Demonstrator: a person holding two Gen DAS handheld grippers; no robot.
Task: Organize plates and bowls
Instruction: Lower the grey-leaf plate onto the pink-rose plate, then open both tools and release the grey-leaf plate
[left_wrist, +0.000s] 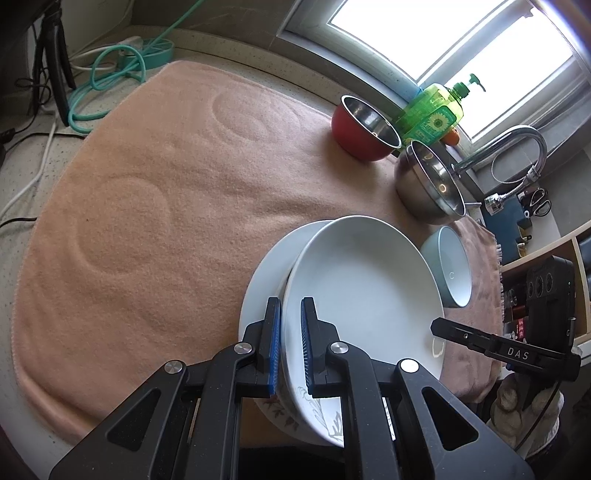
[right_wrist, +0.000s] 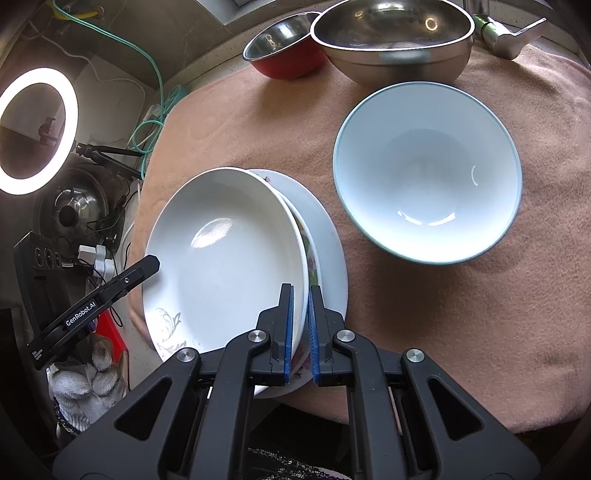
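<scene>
Peach fleece cloth (left_wrist: 147, 221) spread over a speckled counter, bearing all the crockery.

Near edge of cloth: stack of three plates. Lowest, a flat white plate (left_wrist: 264, 273); above it, a flower-patterned plate (right_wrist: 314, 260), mostly covered; uppermost, a deep white plate (left_wrist: 362, 288) with a grey leaf motif, tilted and shifted off-centre on the stack.

Left gripper (left_wrist: 290, 343): blue pads closed against the near rim of the deep white plate, one pad inside the rim and one outside.

Right gripper (right_wrist: 301, 328): pads likewise drawn in on the opposite rim of the same plate, pinching it. Unclear whether the flower-patterned plate's edge is caught as well. Each gripper visible at the margin of the other's view, on opposite sides of the plate.

Just beside the stack, on the right gripper's side, apart from it: pale blue bowl (right_wrist: 424, 173), upright, white inside.

Far edge of cloth: steel bowl (right_wrist: 391, 33) and red bowl (left_wrist: 351, 129) with steel interior, side by side, upright.

Beyond them, by the window: green detergent bottle (left_wrist: 432, 114) and curved faucet (left_wrist: 524, 136).

Off the cloth, on the left gripper's side: lit ring light (right_wrist: 37, 129) and teal cable (left_wrist: 107, 74).
</scene>
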